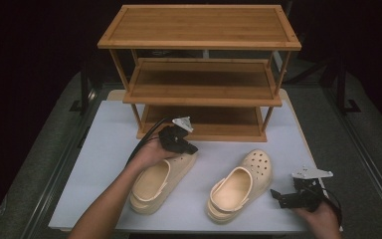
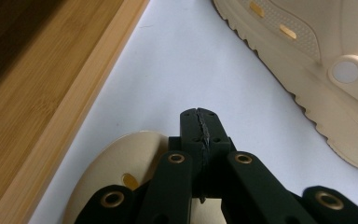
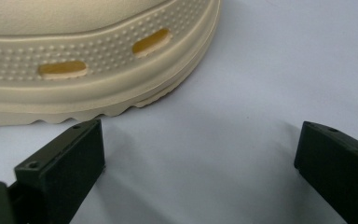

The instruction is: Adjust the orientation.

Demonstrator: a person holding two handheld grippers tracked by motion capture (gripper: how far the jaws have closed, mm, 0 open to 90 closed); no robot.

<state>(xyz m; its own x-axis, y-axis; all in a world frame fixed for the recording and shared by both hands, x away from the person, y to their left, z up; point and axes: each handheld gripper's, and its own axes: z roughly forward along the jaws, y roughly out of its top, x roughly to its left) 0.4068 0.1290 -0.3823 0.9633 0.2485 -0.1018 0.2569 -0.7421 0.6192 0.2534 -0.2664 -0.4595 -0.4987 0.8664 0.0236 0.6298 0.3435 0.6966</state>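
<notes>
High view: rack [image 1: 199,94] behind clogs [image 1: 241,184]

Tool [image 3: 200,158] jaws wide apart over white table [image 3: 261,70], beside cream clog [image 3: 98,60].

The left gripper [image 1: 179,141] hides the left clog's [image 1: 155,185] toe; the right hand [image 1: 322,219] is cut off below
</notes>
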